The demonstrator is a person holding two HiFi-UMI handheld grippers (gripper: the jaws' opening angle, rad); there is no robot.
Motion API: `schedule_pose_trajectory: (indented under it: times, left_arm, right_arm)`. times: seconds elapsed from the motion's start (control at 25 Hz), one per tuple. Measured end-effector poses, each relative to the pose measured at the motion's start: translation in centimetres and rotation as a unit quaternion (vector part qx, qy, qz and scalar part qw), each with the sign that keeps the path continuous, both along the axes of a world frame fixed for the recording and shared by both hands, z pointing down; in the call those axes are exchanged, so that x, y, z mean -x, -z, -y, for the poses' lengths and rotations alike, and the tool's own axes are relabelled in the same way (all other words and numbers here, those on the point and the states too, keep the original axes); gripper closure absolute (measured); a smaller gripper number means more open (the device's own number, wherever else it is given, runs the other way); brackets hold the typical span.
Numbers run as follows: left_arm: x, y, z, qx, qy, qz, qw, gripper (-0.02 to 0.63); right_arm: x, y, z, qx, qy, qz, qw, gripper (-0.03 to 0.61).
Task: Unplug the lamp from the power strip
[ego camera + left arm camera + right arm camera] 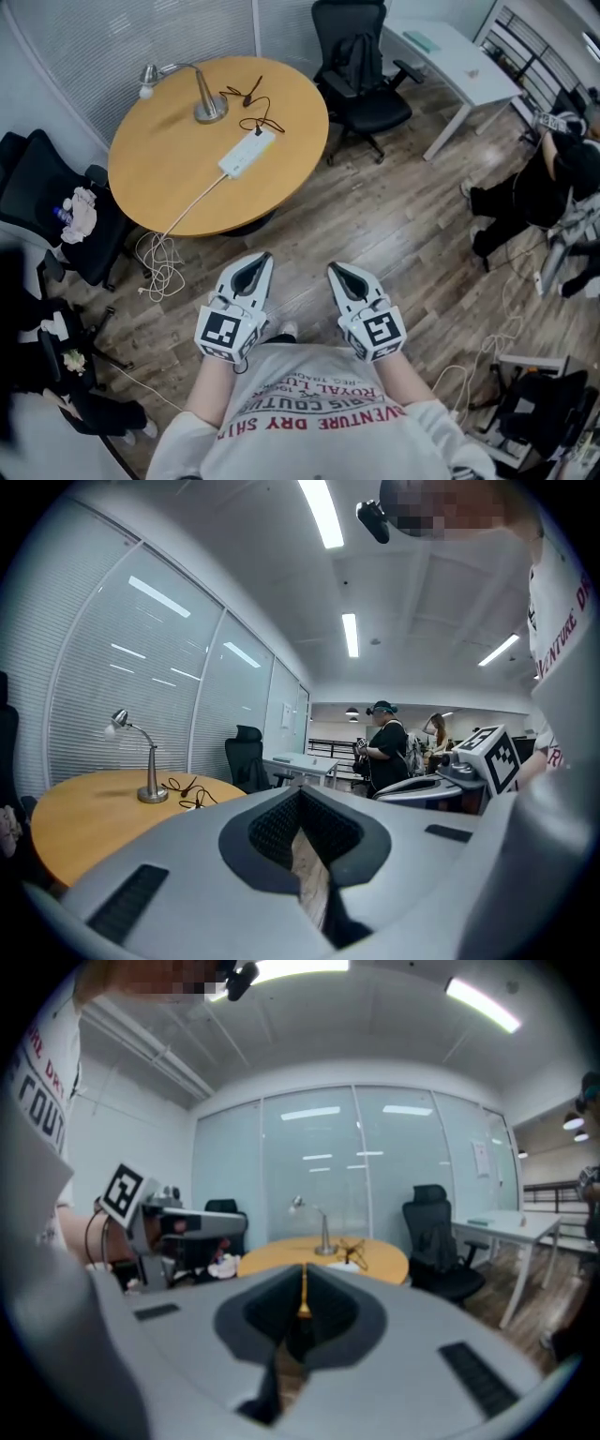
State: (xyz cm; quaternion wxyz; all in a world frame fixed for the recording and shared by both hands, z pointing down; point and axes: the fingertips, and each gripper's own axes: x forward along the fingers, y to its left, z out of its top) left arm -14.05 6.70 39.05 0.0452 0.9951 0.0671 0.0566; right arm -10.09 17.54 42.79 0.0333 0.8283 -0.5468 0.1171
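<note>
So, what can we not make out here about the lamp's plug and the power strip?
- Head view: which socket of the power strip holds the black plug; too small.
- Head view: where the strip's white cable ends; it runs into a coil on the floor.
- Right gripper view: plug and strip, blurred and small.
</note>
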Motion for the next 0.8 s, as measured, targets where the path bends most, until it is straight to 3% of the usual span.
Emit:
schedule_pose_trajectory:
  times: [0.44,0.8]
  left_arm:
    - [-5.3,-2.4,5.6,0.018,0.017,0.017,0.9996,0.586]
    - [-13.4,-3.6,7.9,0.019,0.107,0.021,0.9938,0.586]
  right_arm:
    - [-6.1,-1.5,5.9,0.014,0.018,0.008,1.0,0.548]
    - [-15.9,-2.9,8.7,0.013,0.103,0.006,0.995,0.549]
